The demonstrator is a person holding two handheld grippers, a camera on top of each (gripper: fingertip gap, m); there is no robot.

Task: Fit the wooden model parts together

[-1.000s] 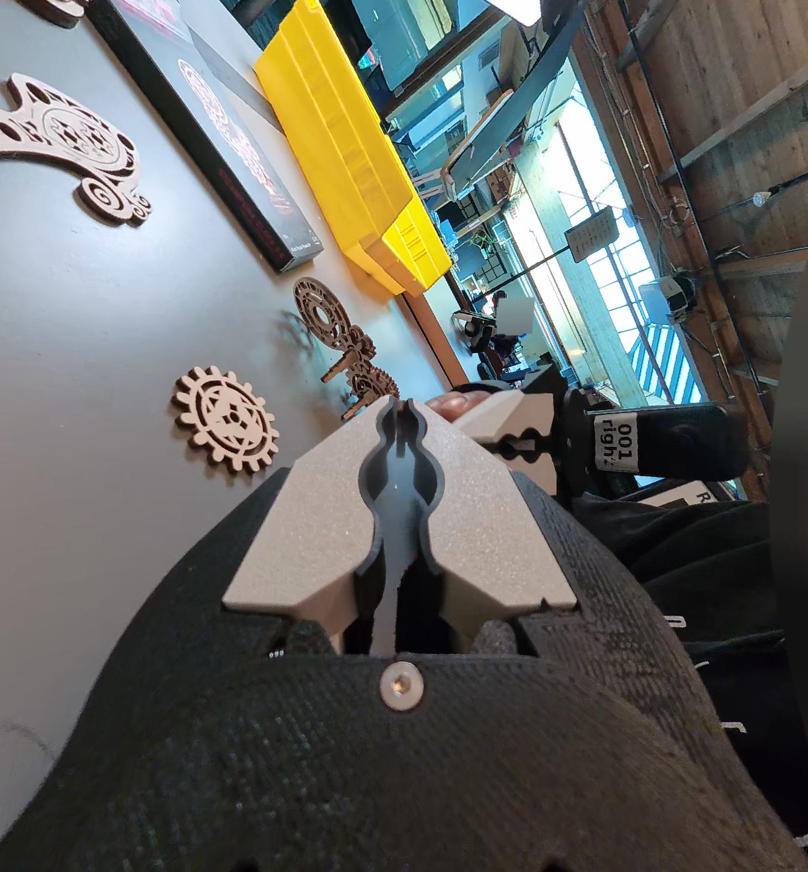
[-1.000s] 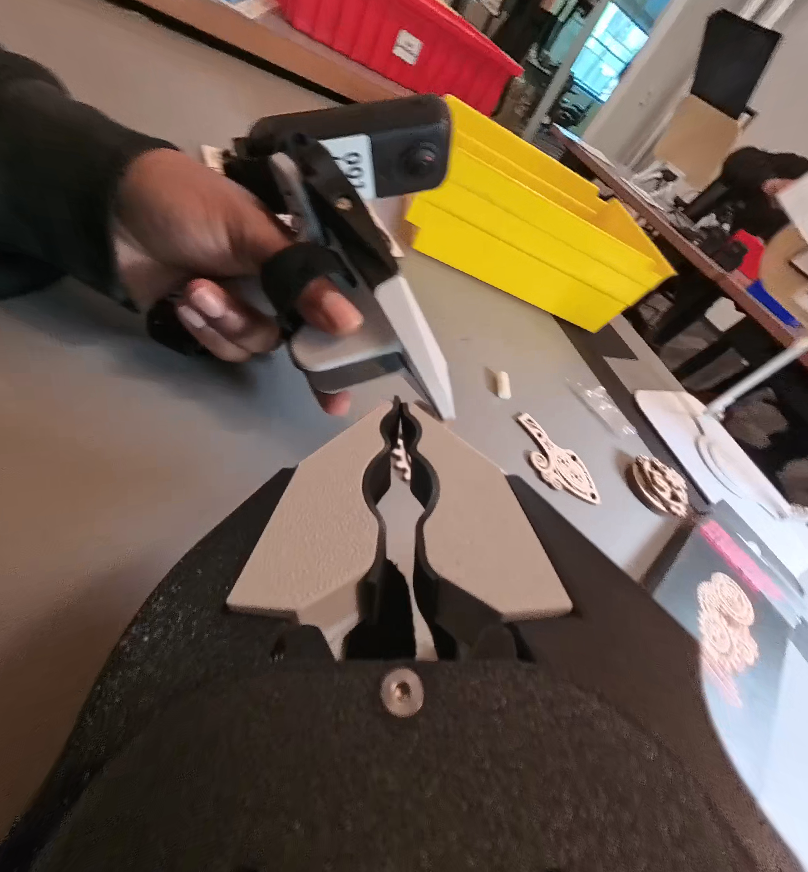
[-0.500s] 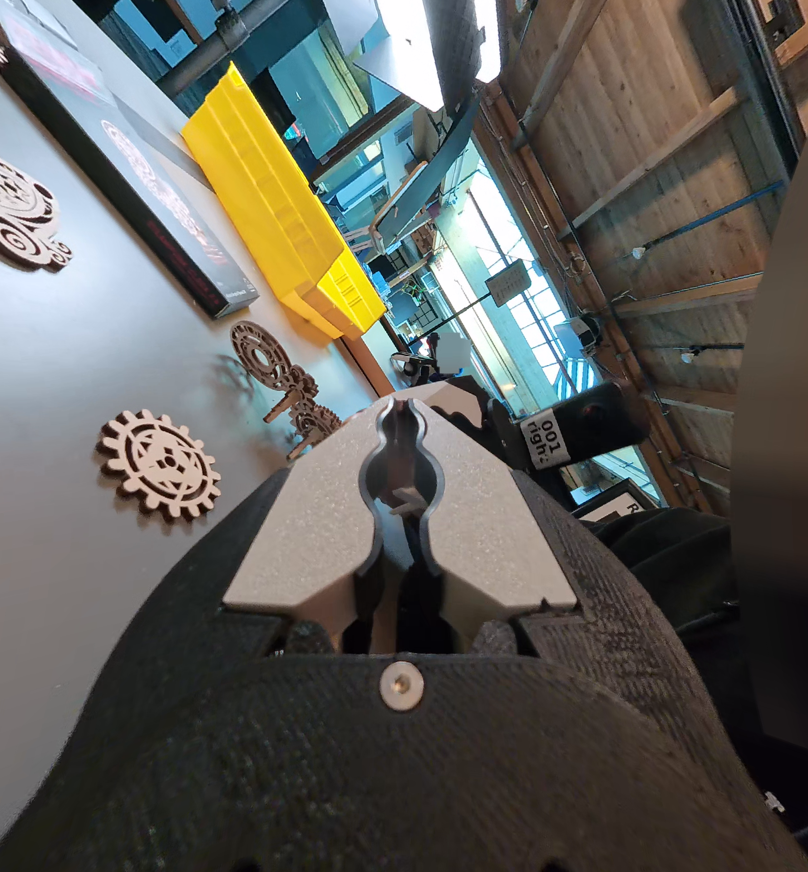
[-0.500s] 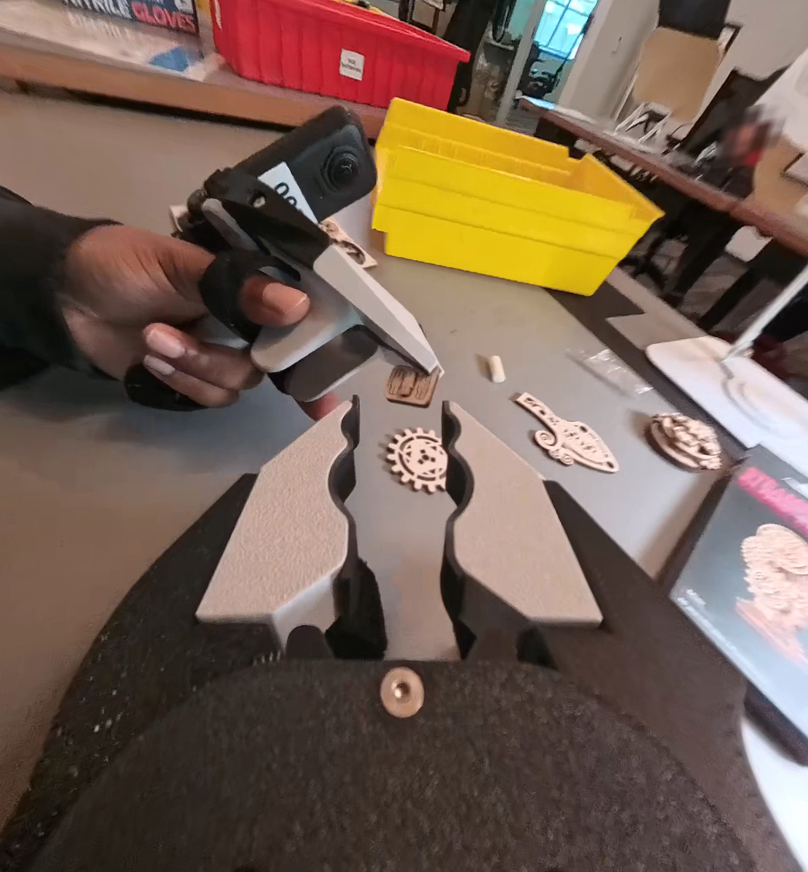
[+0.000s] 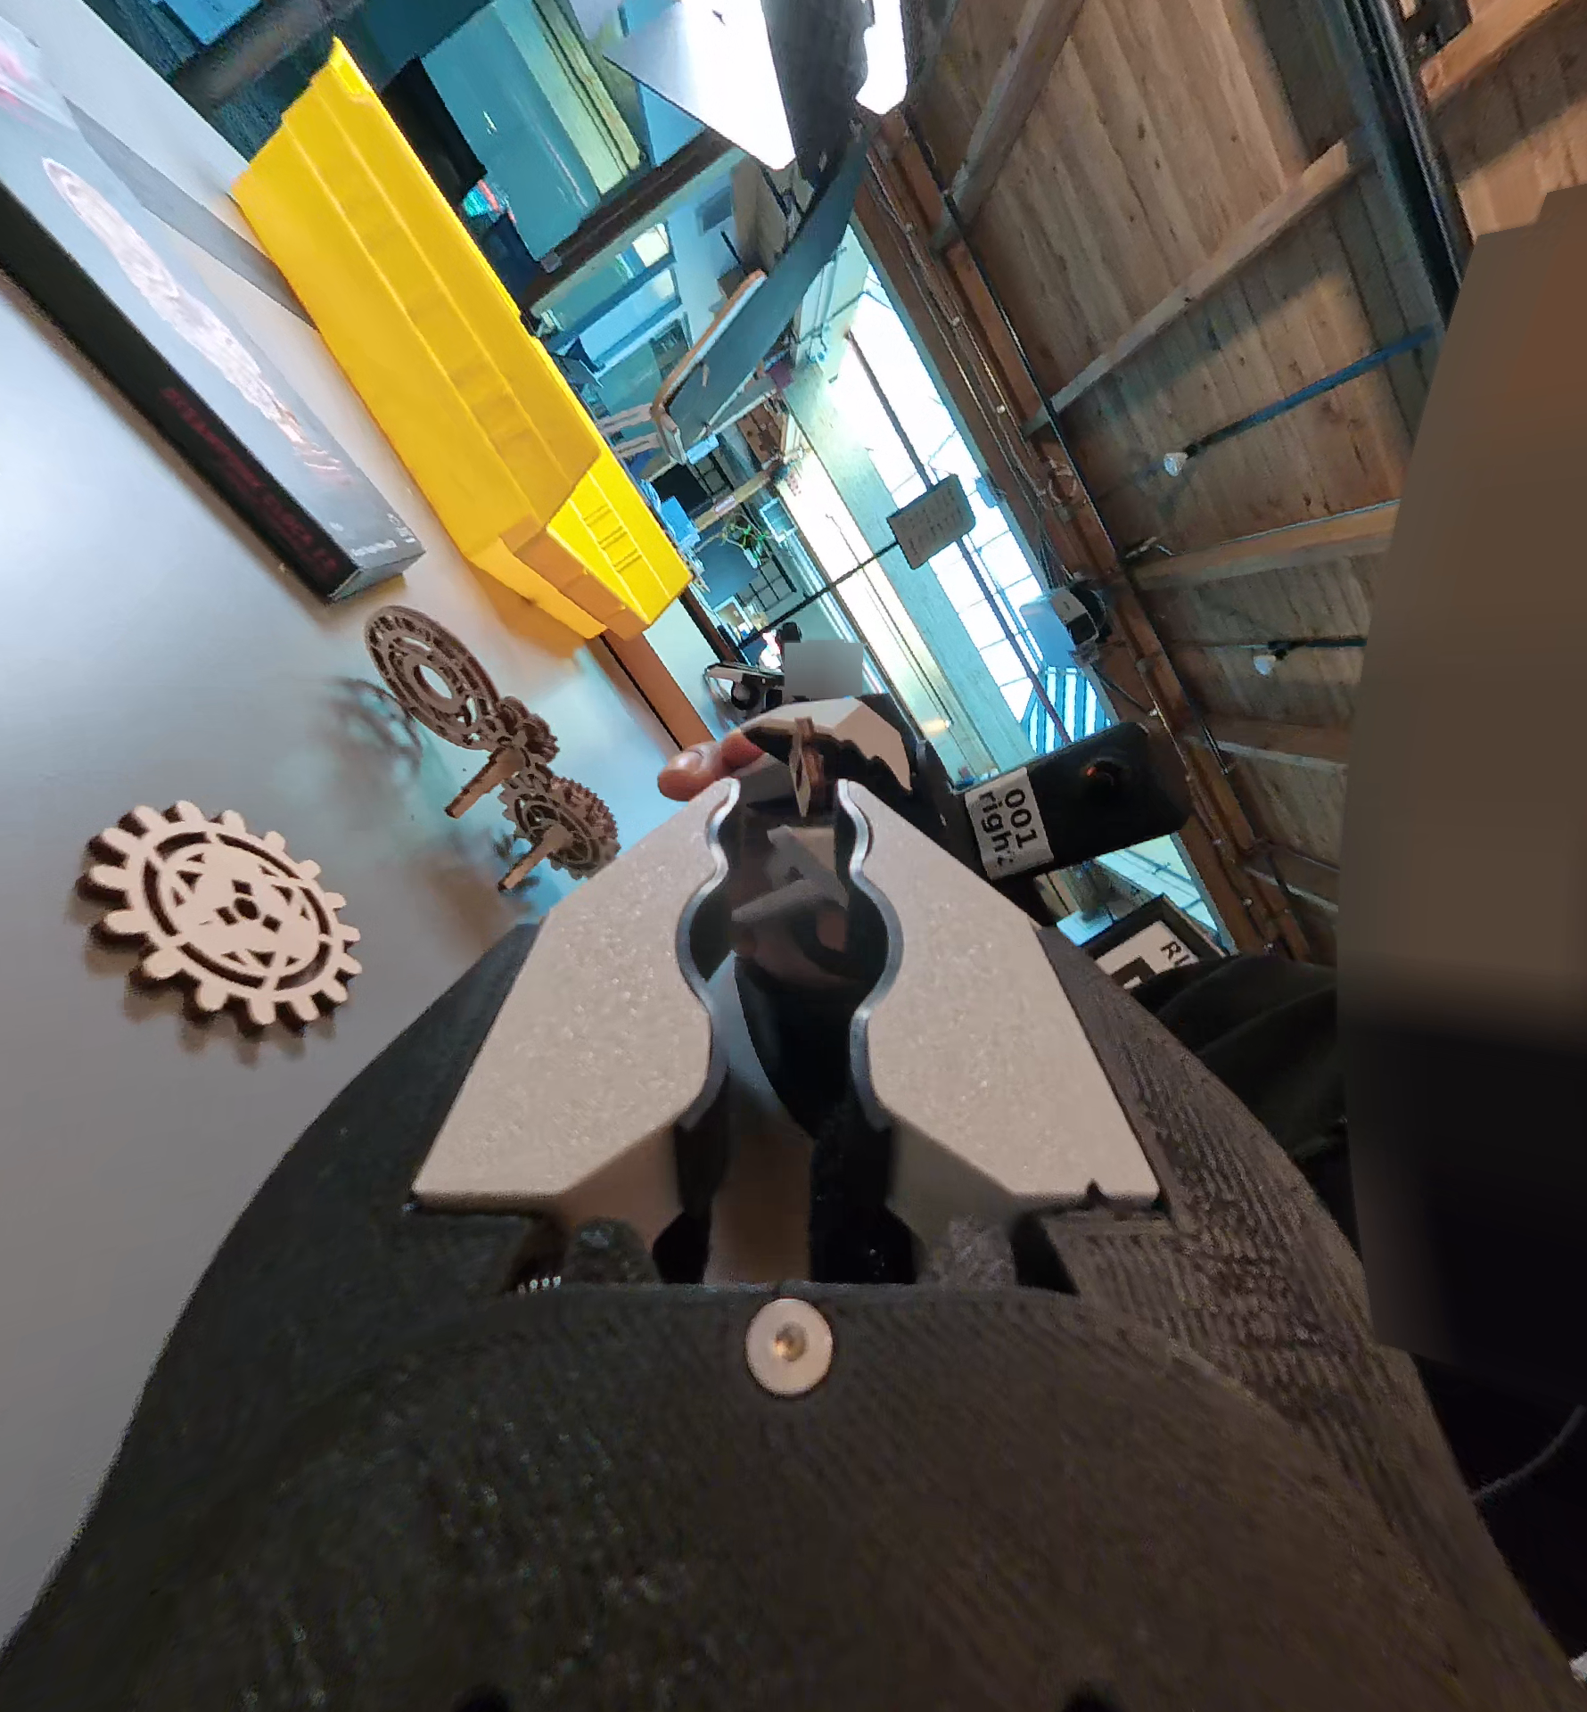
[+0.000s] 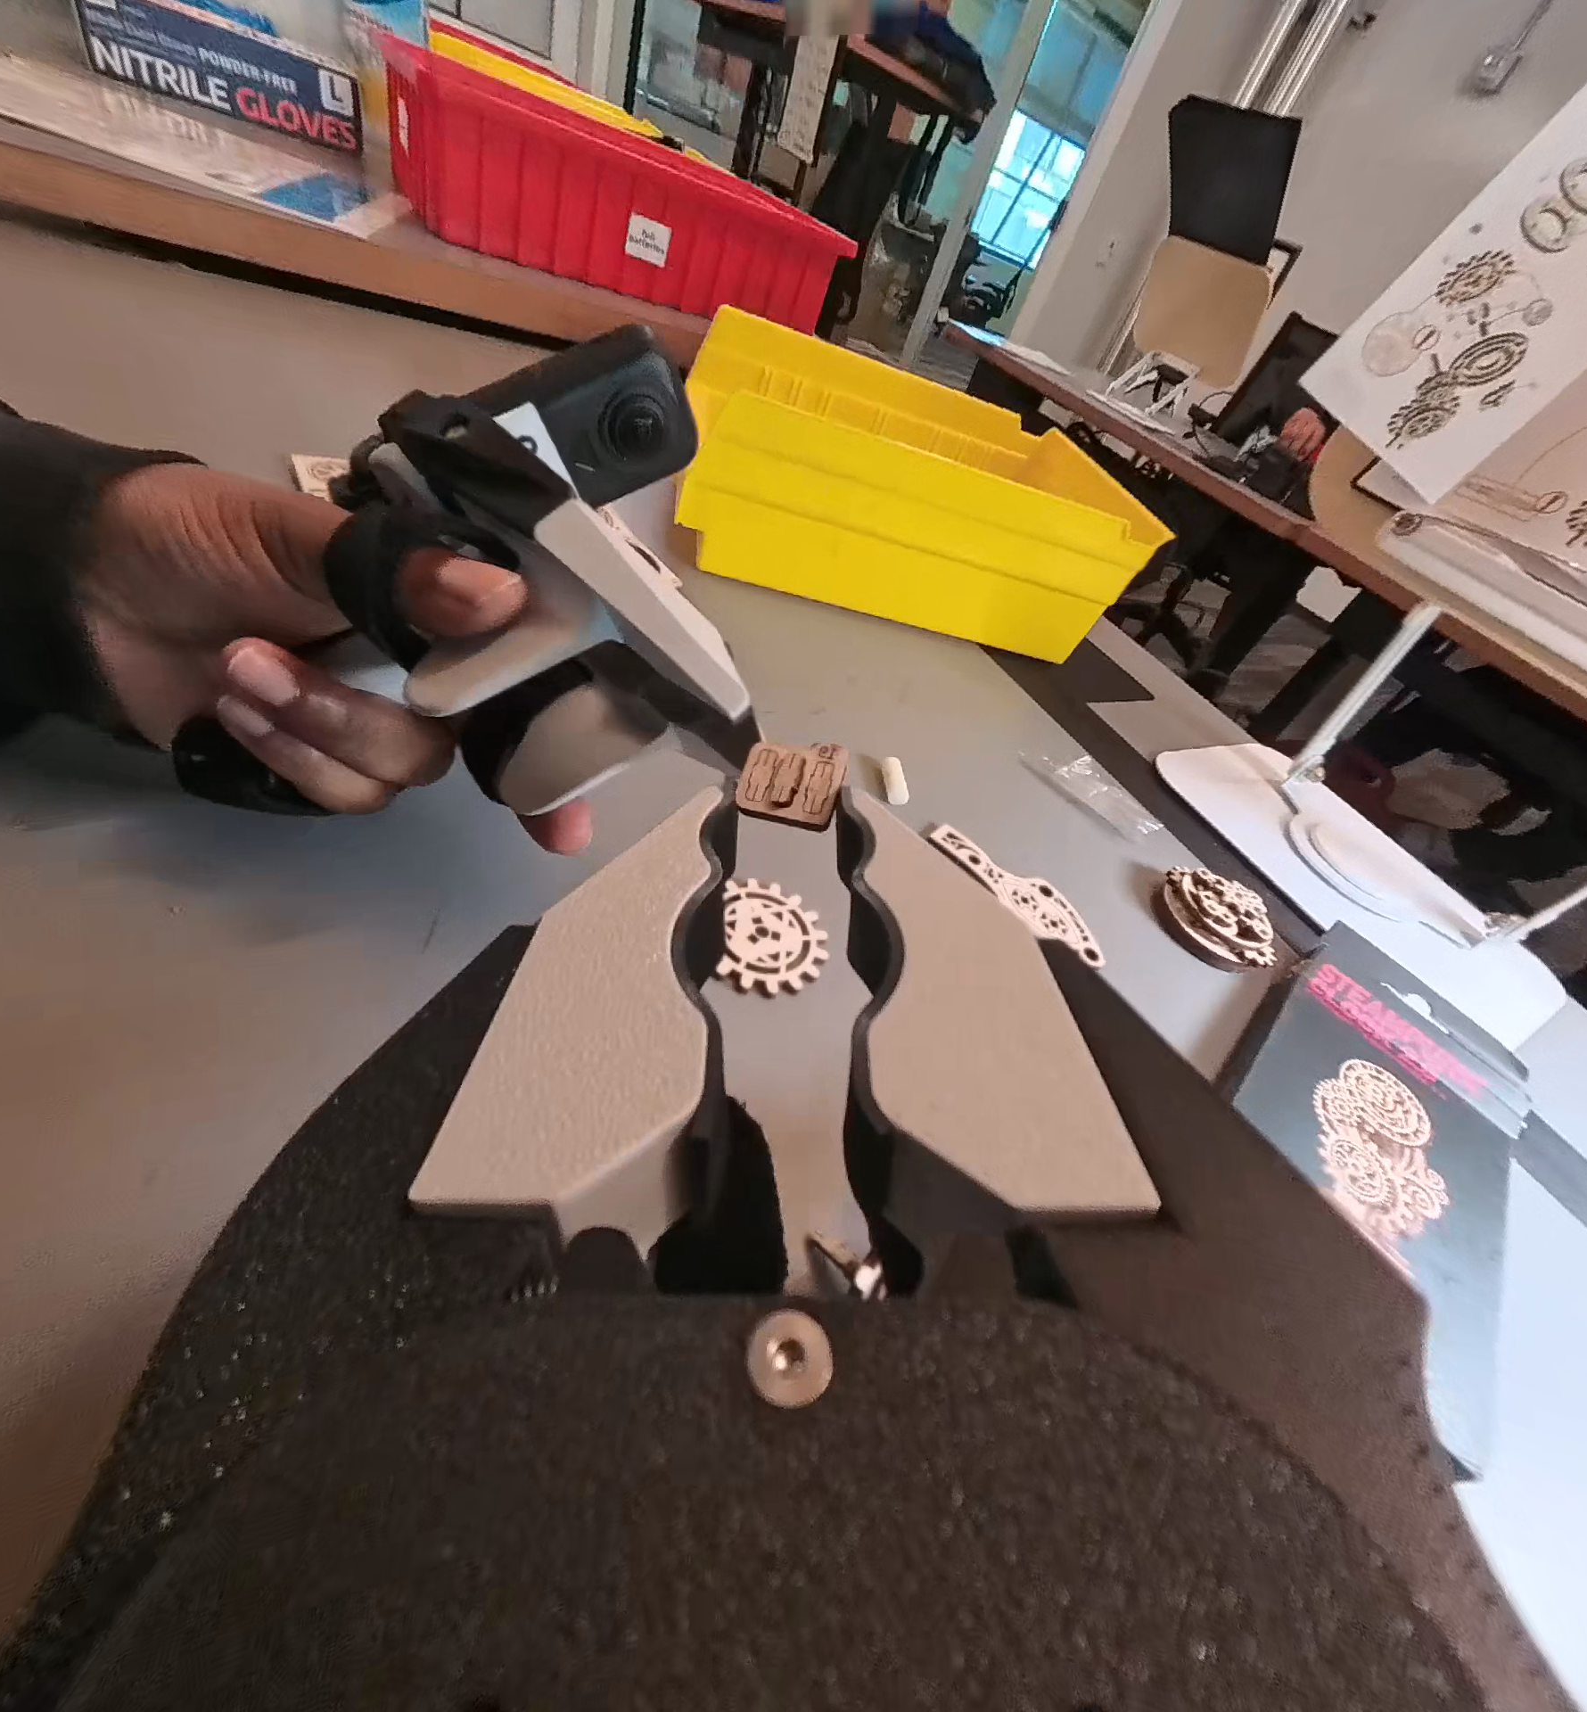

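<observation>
Right gripper [image 6: 790, 813]: matte grey textured fingers with scalloped inner edges on a black pebbled body. The tips are clamped on a small rectangular wooden plate [image 6: 791, 783], thin laser-cut plywood with slot cut-outs, held above the table. In the left wrist view the same plate [image 5: 804, 771] shows edge-on between these fingers.

Left gripper [image 5: 787, 801]: same build, held in a person's hand [image 6: 215, 630]. Its tips stand apart with nothing between them, just beside the plate.

Grey table [image 6: 215, 973]: smooth and matte.

Flat wooden gear [image 6: 768, 936]: pale plywood, toothed rim, fretwork centre. It lies on the table below the right gripper.

Scroll-shaped fretwork piece [image 6: 1017, 894]: flat on the table, right of the gear.

Assembled gear cluster [image 5: 503, 760]: darker wood, with meshed wheels and short axle pegs protruding.

Small white peg [image 6: 894, 778]: a short cylinder near the plate.

Clear plastic bag [image 6: 1086, 797]: crinkled, lying flat.

Stacked yellow bins [image 6: 892, 519]: glossy ribbed plastic at the far side of the table.

Black kit box [image 6: 1392, 1158]: flat card with a printed gear picture.

Red bin [image 6: 586, 204]: ribbed plastic, on the next bench.
</observation>
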